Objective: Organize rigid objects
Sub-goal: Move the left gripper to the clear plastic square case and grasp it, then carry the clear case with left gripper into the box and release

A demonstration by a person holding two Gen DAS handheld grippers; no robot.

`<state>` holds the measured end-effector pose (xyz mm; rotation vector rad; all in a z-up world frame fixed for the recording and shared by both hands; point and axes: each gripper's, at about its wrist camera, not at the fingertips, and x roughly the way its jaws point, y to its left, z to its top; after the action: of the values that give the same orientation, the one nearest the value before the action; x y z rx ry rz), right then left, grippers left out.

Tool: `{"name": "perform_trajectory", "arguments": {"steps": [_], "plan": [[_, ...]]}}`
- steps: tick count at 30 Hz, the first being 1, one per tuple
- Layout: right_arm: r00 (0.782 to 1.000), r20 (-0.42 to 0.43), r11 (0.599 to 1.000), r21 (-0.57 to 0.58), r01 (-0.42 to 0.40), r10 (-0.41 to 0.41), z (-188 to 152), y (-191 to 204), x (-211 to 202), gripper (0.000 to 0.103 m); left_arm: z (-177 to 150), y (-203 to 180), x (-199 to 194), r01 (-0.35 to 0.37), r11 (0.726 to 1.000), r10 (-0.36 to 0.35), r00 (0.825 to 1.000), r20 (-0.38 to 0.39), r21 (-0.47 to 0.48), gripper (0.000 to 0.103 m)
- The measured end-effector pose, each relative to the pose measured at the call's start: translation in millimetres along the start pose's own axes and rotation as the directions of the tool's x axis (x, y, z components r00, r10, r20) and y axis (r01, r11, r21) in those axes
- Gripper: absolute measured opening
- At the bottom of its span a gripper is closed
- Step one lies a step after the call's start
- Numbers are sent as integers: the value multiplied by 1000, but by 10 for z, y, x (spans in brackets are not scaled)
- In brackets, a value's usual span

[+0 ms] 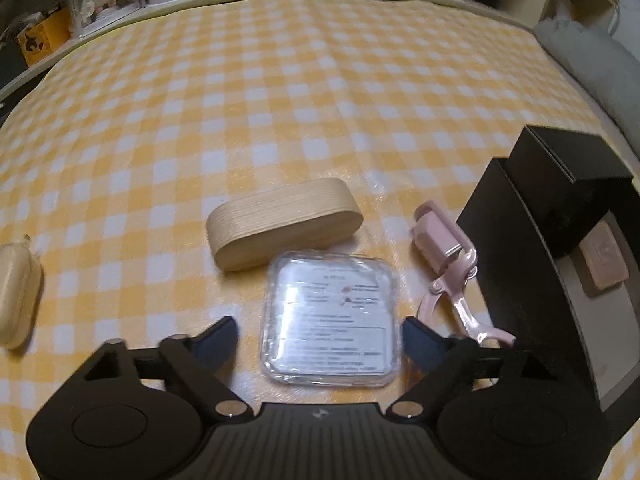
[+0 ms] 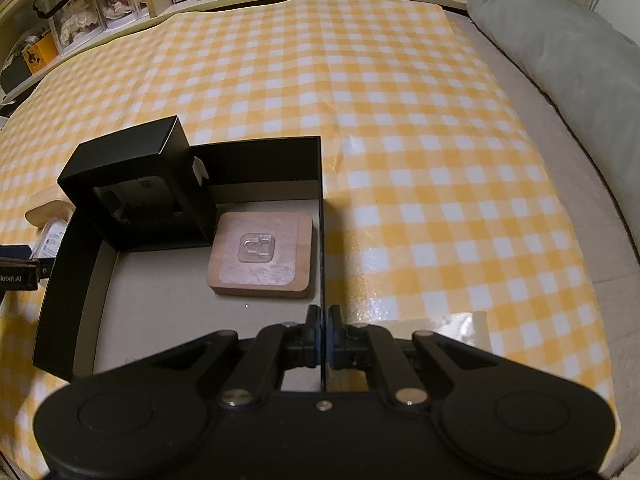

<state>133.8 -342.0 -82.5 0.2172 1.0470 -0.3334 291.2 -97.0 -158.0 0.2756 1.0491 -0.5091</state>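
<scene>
From the left wrist camera, the left gripper [image 1: 320, 338] hangs over the yellow-checked cloth [image 1: 280, 100] on the counter, its fingers [image 1: 218, 338] spread wide on either side of a clear plastic case [image 1: 330, 316] that lies flat on the cloth; the pads are not touching it. Just beyond the case sits a wooden oval box [image 1: 284, 224]. To the right lies a pink eyelash curler [image 1: 448, 264], beside the wall of a black tray [image 1: 516, 280]. A pale cream case [image 1: 18, 292] rests at the far left edge.

From the right wrist camera, the right gripper [image 2: 324, 332] has its fingers [image 2: 313, 330] pinched tight on the near right wall of the black tray [image 2: 60, 280]. Inside the tray, a black box [image 2: 136, 176] stands upright in the far left corner, and a brown square pad [image 2: 262, 258] lies flat just right of it, near the tray's right wall. A grey cushion [image 2: 560, 52] lies far right, off the cloth.
</scene>
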Motion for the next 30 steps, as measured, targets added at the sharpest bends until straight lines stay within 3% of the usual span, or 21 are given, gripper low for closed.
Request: {"name": "perform_trajectory", "arguments": {"steps": [2, 10, 13, 16, 19, 22, 23, 26, 30], "plan": [[1000, 0, 1000, -1, 1, -1, 0, -1, 4, 4, 19, 36, -53, 5, 1000, -5, 999, -34, -6, 76], [1000, 1, 1000, -2, 1, -1, -1, -2, 15, 4, -118, 225, -216, -12, 999, 18, 977, -210, 30, 77], [1000, 1, 1000, -2, 3, -3, -3, 5, 8, 4, -193, 288, -219, -49, 998, 43, 976, -212, -25, 90], [1000, 1, 1000, -2, 3, -3, -4, 4, 12, 4, -179, 307, -173, -95, 990, 72, 976, -205, -104, 93], [1000, -1, 1000, -2, 5, -5, -5, 9, 17, 4, -96, 281, -80, -139, 979, 107, 973, -206, -146, 91], [1000, -4, 1000, 0, 3, -3, -12, -7, 58, 4, -11, 209, -79, -160, 973, 127, 973, -191, -168, 77], [1000, -3, 1000, -2, 4, -4, -13, -6, 59, 4, 8, 183, -93, -161, 969, 126, 974, -189, -185, 77], [1000, -4, 1000, -3, 5, -5, -11, 3, 51, 4, 3, 144, -235, -128, 957, 86, 982, -168, -262, 77], [1000, -3, 1000, -4, 5, -5, -16, 6, 57, 4, 120, -83, -671, -31, 961, 13, 998, -68, -274, 77]]}}
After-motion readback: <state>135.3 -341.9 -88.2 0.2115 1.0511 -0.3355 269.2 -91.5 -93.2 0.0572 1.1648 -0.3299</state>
